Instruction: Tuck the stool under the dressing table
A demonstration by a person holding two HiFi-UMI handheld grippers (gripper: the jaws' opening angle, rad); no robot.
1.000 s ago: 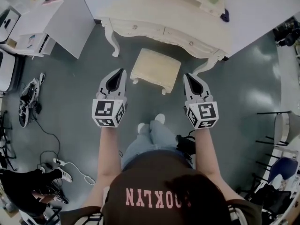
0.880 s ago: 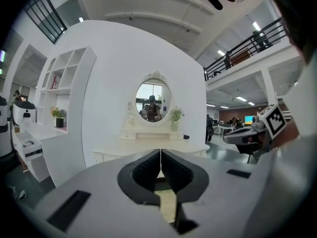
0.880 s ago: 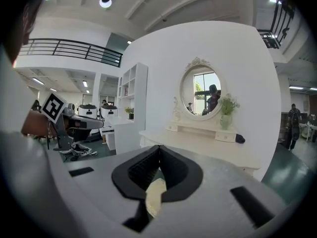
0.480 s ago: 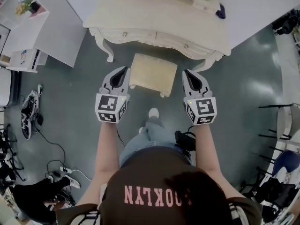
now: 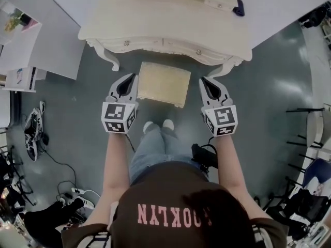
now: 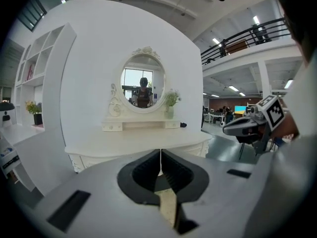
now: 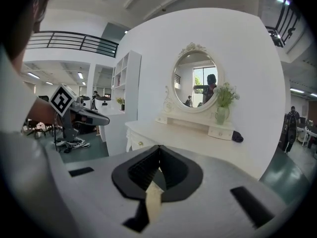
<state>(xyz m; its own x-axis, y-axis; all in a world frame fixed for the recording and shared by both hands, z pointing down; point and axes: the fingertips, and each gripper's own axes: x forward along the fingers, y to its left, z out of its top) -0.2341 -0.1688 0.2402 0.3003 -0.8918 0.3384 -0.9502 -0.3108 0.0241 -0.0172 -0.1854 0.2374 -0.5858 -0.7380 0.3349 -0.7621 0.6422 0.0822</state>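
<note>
Both pairs of fingers clenched, pads pressed together, nothing grasped. The left gripper [image 5: 133, 77] and right gripper [image 5: 202, 80] point forward and slightly down, side by side.

The stool [image 5: 161, 83] stands on the floor [image 5: 269, 81] between the two sets of fingers. Its left edge is just beside the left fingers [image 6: 148, 168] and its right edge is near the right fingers [image 7: 171, 168]. Whether either touches it, I cannot tell.

Ahead of the fingers is the dressing table [image 5: 155, 44]. The stool's far edge sits at its front rim, between the curved front legs, with most of the seat out in the open.

On the counter [image 7: 193, 142], beyond the fingers, are an oval mirror [image 7: 195, 81], a vase of greenery [image 7: 221, 114] and a small dark object [image 7: 237, 137] to the vase's right.
</note>
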